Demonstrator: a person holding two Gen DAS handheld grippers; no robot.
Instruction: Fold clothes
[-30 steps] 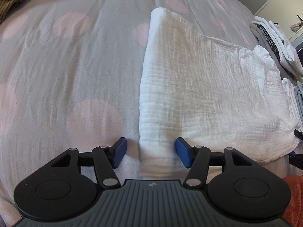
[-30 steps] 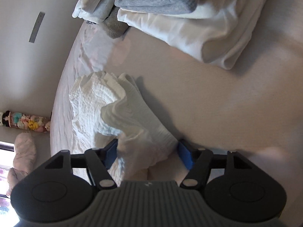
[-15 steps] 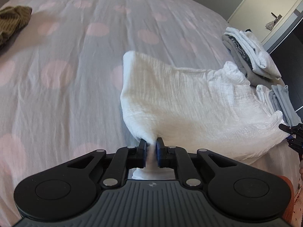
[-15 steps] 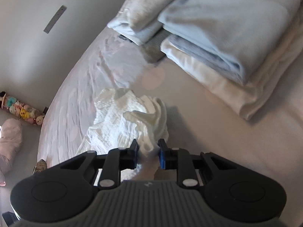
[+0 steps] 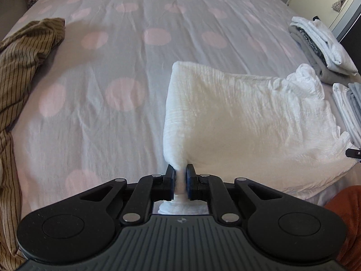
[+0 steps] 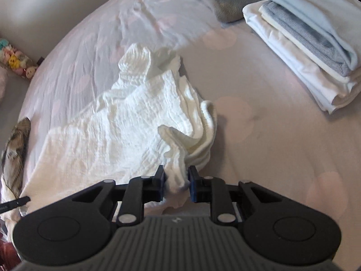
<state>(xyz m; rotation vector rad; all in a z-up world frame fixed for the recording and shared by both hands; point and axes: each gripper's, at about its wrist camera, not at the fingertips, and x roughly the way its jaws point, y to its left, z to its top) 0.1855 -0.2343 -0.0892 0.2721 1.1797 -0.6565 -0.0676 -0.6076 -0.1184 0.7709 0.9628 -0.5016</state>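
A white crinkled muslin cloth (image 5: 243, 122), folded into a long band, lies on the polka-dot bed sheet (image 5: 112, 67). My left gripper (image 5: 180, 180) is shut on the cloth's near left corner and lifts it off the bed. My right gripper (image 6: 176, 184) is shut on the bunched near right corner of the same cloth (image 6: 117, 131). The cloth's far edge rests on the bed.
A brown striped garment (image 5: 20, 72) lies at the left. Stacks of folded white and grey clothes (image 5: 322, 47) sit at the right edge; they also show in the right wrist view (image 6: 311, 38). Soft toys (image 6: 15, 64) line the far wall.
Both grippers went from open around the cloth's corners to shut on them. They have since lifted and pulled back, raising the near edge of the cloth.
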